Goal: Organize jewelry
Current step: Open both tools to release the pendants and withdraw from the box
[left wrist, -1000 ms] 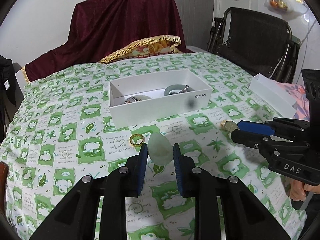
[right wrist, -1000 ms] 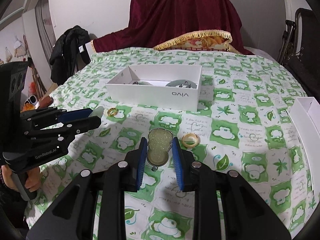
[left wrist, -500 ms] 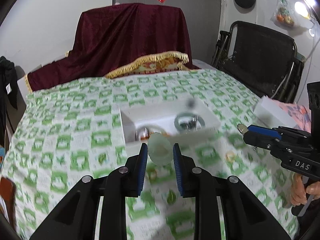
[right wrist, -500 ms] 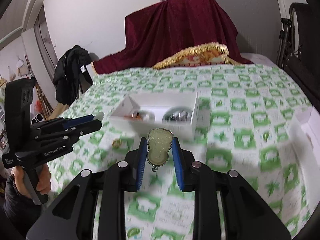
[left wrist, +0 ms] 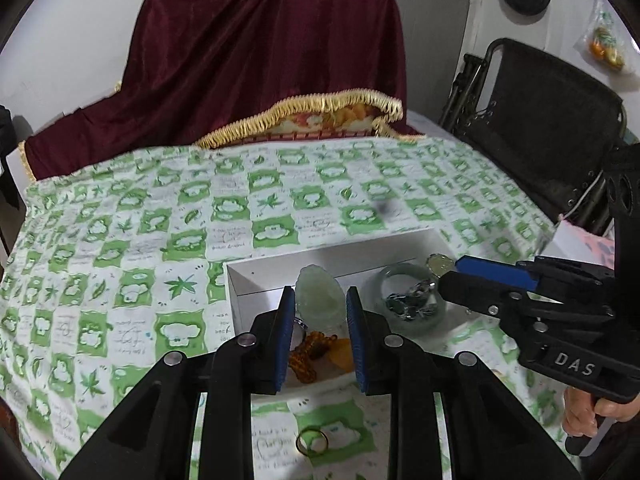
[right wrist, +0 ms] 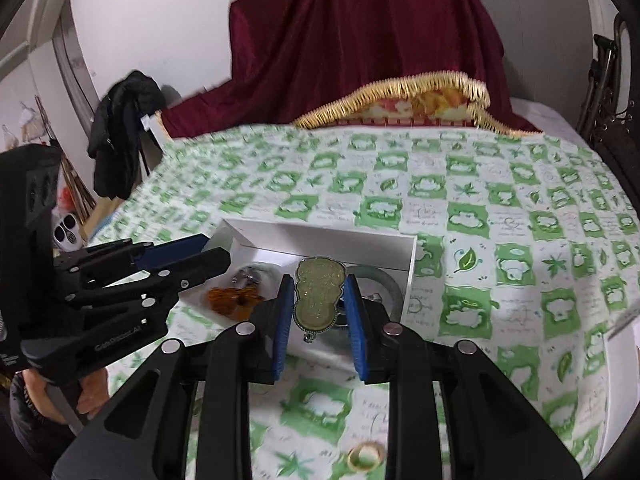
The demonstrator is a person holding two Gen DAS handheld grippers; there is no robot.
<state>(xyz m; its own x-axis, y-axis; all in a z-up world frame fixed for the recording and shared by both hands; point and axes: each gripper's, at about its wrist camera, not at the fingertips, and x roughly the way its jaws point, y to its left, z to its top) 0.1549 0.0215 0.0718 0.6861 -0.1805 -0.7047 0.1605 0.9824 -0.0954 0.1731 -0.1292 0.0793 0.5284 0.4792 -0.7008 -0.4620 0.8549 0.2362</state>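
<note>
My left gripper is shut on a pale green jade carving and holds it over the left part of the white box. My right gripper is shut on a green glittery pendant with a metal rim, over the right part of the box. In the box lie a jade bangle with dark metal pieces and amber beads. A gold ring lies on the cloth in front of the box. A pale ring lies on the cloth near the right gripper.
The table has a green and white patterned cloth. A dark red draped object stands at the back. A black folding chair stands at the right. A white lid lies at the table's right edge. A dark jacket hangs at the left.
Both grippers lifted off the cloth with their pieces and moved forward until they hang over the white box.
</note>
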